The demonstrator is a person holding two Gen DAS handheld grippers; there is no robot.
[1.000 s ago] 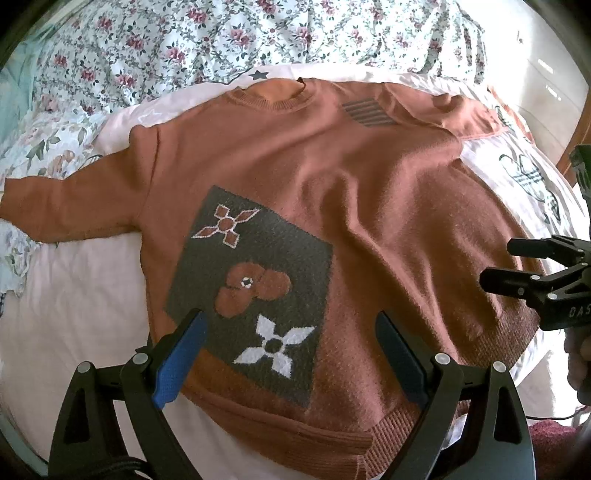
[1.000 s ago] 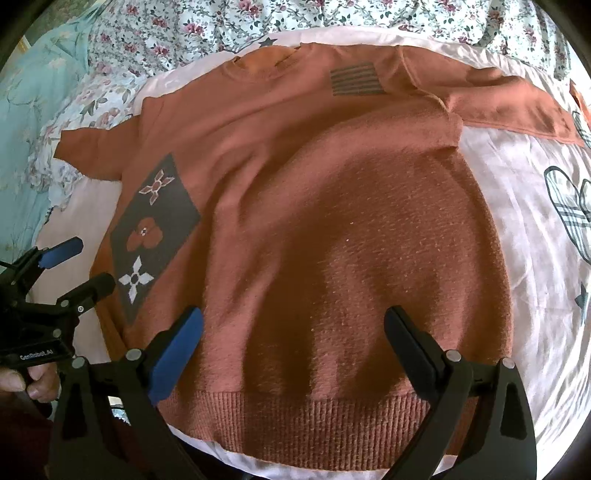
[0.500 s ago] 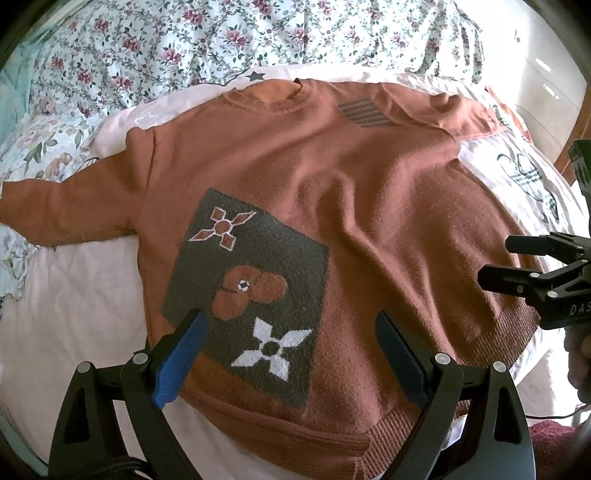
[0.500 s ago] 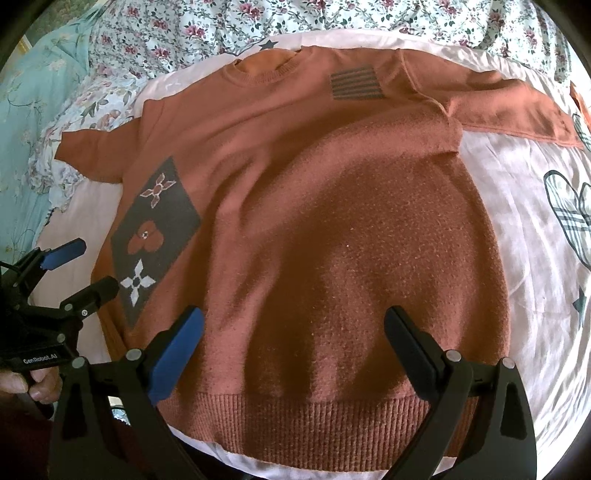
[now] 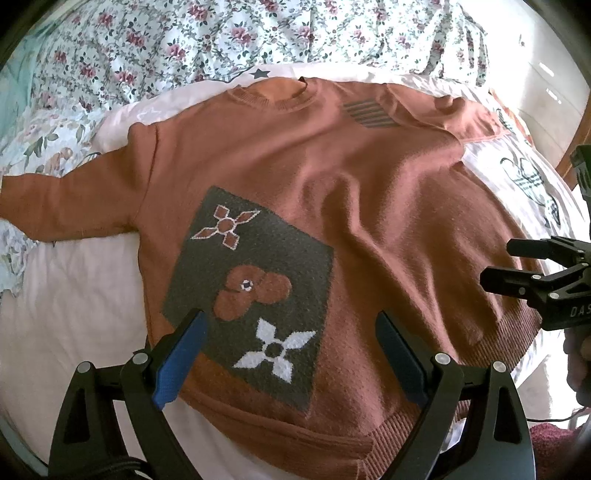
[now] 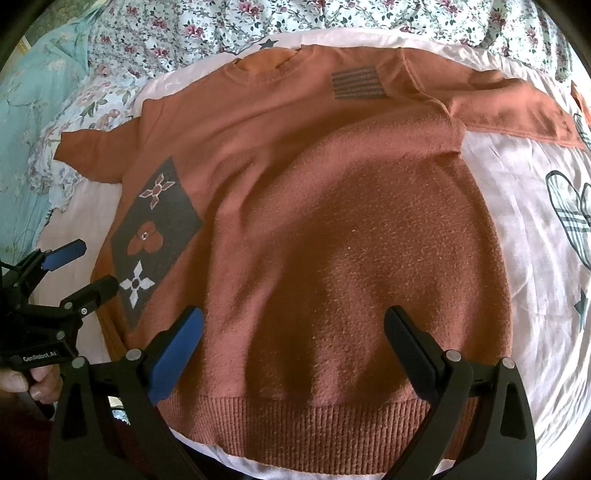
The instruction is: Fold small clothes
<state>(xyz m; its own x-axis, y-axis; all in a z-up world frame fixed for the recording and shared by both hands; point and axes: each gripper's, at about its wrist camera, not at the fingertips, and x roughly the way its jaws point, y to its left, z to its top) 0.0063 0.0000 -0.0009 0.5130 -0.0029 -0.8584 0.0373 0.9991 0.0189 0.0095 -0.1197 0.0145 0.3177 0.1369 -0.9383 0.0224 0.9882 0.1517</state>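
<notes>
Now: rust knit sweater [image 6: 332, 229] lies flat, front up, on pale sheet [image 6: 524, 206], neck toward 12 o'clock. Left gripper [image 5: 288, 354] and right gripper [image 6: 291, 343] hover wide apart, empty. Soft, floppy knit, likely light; ribbed hem [image 6: 314, 417] at 6 o'clock looks the best place to pinch.

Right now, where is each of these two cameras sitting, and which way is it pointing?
Left wrist view: it sits on the left gripper, looking forward between its open fingers at the sweater's dark flower patch; the right gripper and a hand show at the right edge.
Right wrist view: it sits on the right gripper, facing the sweater near its ribbed hem; the left gripper and fingers show at the left.
Both share the sweater, the patch and the floral bedding.
</notes>
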